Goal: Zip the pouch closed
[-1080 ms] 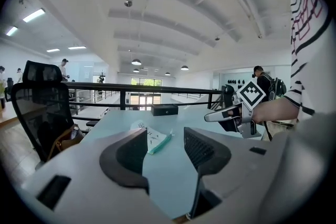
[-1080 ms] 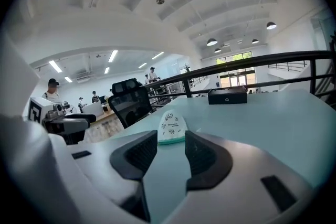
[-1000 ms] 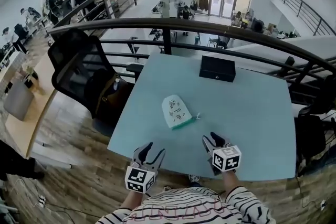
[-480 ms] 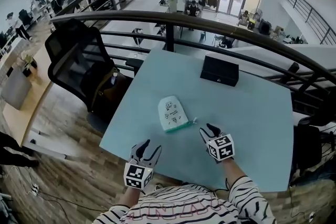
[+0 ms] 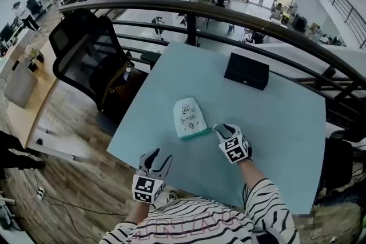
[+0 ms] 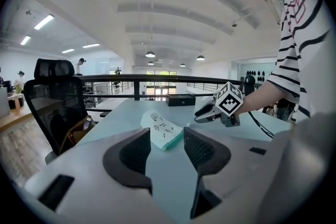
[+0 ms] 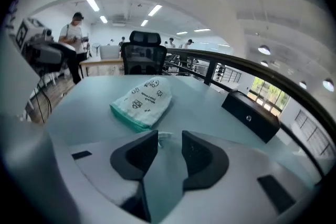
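Note:
A white pouch (image 5: 190, 118) with small printed figures and a green zipper edge lies flat on the pale blue table (image 5: 280, 123). Its zipper end faces the person. In the right gripper view the pouch (image 7: 142, 99) is just ahead, and its small pale zipper pull (image 7: 161, 137) sits in the gap of my open right gripper (image 7: 169, 140); the jaws do not touch it. From the head view that right gripper (image 5: 220, 129) is at the pouch's near right corner. My left gripper (image 5: 155, 158) is open and empty at the table's near edge, with the pouch (image 6: 163, 128) well ahead of it (image 6: 167, 140).
A black box (image 5: 246, 71) stands at the far side of the table. A black office chair (image 5: 86, 60) with a brown bag is to the left. A dark railing (image 5: 189, 8) runs behind the table, and people stand in the far background.
My right gripper has moved forward and left up to the pouch's zipper pull. The left gripper has stayed near the table's near edge.

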Demonstrator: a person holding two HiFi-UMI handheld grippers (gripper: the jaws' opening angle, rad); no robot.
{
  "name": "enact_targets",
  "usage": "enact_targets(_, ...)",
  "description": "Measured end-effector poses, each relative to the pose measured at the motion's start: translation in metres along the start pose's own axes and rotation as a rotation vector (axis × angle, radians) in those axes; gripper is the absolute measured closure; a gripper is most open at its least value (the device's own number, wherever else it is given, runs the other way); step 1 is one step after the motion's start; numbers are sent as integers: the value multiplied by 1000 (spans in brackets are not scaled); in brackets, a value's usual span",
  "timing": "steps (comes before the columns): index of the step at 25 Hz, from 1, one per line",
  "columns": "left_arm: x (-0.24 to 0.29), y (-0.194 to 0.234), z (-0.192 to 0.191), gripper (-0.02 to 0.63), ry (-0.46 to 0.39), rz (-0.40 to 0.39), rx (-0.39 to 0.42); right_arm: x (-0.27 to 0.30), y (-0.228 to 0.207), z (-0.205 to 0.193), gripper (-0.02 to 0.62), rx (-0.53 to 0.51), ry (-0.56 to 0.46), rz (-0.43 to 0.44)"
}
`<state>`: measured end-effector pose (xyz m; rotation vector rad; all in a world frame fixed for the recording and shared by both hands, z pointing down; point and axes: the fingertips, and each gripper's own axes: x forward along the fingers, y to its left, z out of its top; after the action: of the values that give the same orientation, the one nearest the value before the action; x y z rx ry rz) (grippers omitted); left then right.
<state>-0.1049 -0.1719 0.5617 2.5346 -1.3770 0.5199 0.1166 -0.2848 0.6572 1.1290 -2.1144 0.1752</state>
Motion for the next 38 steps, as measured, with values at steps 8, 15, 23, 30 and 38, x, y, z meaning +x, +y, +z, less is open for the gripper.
enact_targets(8,-2,3,-9,410,44,50,-3,31,-3,-16,472,-460,140,-30)
enact_targets(15,-6,5,-16,410,71,64,-12,41,14,-15,473,-854,150,-14)
enact_targets(23,-11,6,-19,410,77,76,-28,44,30,-24,546,-909,180,106)
enact_targets(30,-12,3,-24,410,72,66,-34,27,50,-26,558,-585,185,245)
enact_targets(38,-4,-7,-23,410,75,4,12,2,90,-1,560,-59,118,395)
